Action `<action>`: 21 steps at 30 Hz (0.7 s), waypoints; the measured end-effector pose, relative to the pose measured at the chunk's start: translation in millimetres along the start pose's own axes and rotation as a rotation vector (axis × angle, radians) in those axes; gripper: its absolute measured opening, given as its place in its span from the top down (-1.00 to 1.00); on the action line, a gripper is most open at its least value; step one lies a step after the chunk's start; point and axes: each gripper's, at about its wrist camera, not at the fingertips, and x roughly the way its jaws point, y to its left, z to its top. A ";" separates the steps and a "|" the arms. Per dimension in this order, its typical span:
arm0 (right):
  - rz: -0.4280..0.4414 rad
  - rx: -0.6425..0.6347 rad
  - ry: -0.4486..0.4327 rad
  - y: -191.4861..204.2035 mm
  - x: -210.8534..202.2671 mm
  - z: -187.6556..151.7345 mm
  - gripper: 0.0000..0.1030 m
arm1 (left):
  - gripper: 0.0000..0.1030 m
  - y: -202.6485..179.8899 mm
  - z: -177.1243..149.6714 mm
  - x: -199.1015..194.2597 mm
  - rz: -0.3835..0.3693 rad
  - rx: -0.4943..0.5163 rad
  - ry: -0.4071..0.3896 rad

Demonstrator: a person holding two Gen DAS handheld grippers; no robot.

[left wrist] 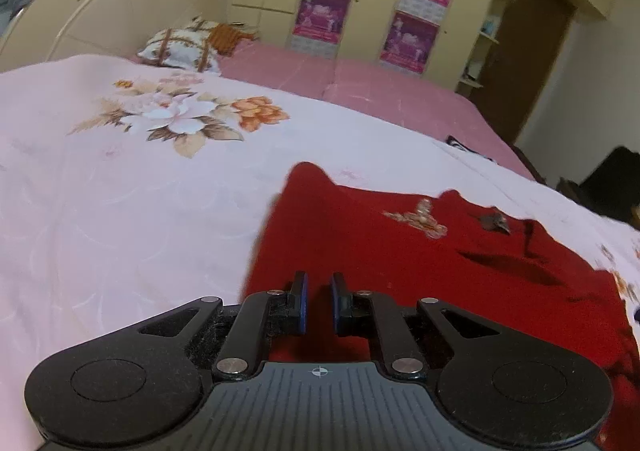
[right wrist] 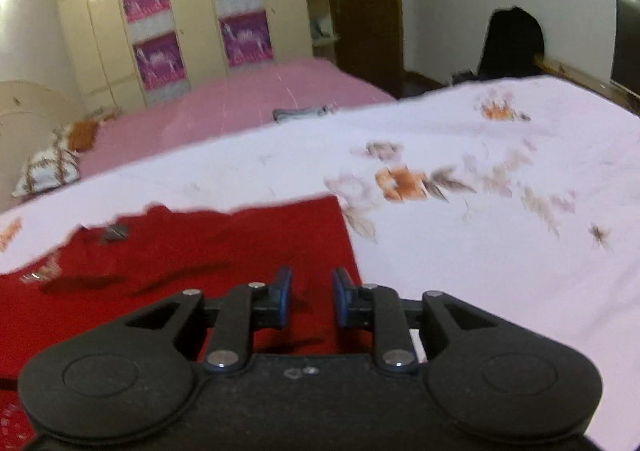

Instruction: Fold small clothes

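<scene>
Red garment [left wrist: 420, 251]: flat on floral bedspread [left wrist: 120, 191], lower centre-right of left view.
Left gripper [left wrist: 319, 301], right gripper [right wrist: 308, 297]: narrow gap, empty.
Risk: pinching bedspread too; wrinkles skewing fold.

A bed [left wrist: 380, 91] carries a pale floral sheet [left wrist: 120, 191]; a red garment [left wrist: 400, 251] lies flat on the sheet, a patterned pillow [left wrist: 180, 47] beyond it near the headboard [left wrist: 100, 3].
</scene>
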 end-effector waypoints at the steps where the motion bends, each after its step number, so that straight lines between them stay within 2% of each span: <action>1: 0.024 -0.007 -0.005 2.3 -2.1 0.7 0.57 | 0.80 -2.5 -1.2 1.4 0.000 0.009 0.006; 2: 0.043 -0.021 -0.012 6.7 -3.4 0.0 0.56 | 0.80 -4.5 -3.0 5.1 0.008 0.016 0.020; 3: 0.057 -0.042 -0.007 12.0 -2.3 -1.3 0.56 | 0.71 -5.1 -4.2 8.6 0.016 0.024 0.025; 6: 0.072 -0.122 0.119 21.5 19.2 -12.7 0.63 | 0.63 -7.7 -4.2 6.0 0.025 0.068 0.028; 7: 0.059 -0.151 0.116 20.5 23.9 -16.8 0.64 | 0.55 -8.1 -2.7 2.7 0.026 0.072 0.042; 8: 0.034 -0.176 0.099 18.6 23.7 -16.8 0.64 | 0.13 -8.3 -2.3 -3.0 0.021 0.075 0.055; 9: 0.014 -0.178 0.101 15.7 22.3 -14.3 0.64 | -0.49 -8.8 -3.5 -9.7 0.016 0.076 0.062; 10: 0.009 -0.157 0.107 10.5 18.8 -11.2 0.62 | -0.67 -9.4 -6.1 -18.5 0.015 0.075 0.053; 12: 0.027 -0.131 0.111 0.8 8.9 -6.9 0.55 | -0.74 -14.4 -15.1 -40.0 0.004 0.098 0.014; 15: 0.096 -0.135 0.103 -1.5 -17.3 -10.0 0.54 | -0.74 -22.5 -30.6 -59.4 -0.046 0.091 0.053; 18: 0.187 -0.158 0.133 14.8 -43.5 -27.7 0.55 | -0.74 -37.0 -54.0 -74.2 -0.096 0.071 0.105; 21: 0.270 -0.206 0.182 35.9 -59.4 -52.7 0.56 | -0.74 -57.4 -80.3 -84.1 -0.090 0.124 0.118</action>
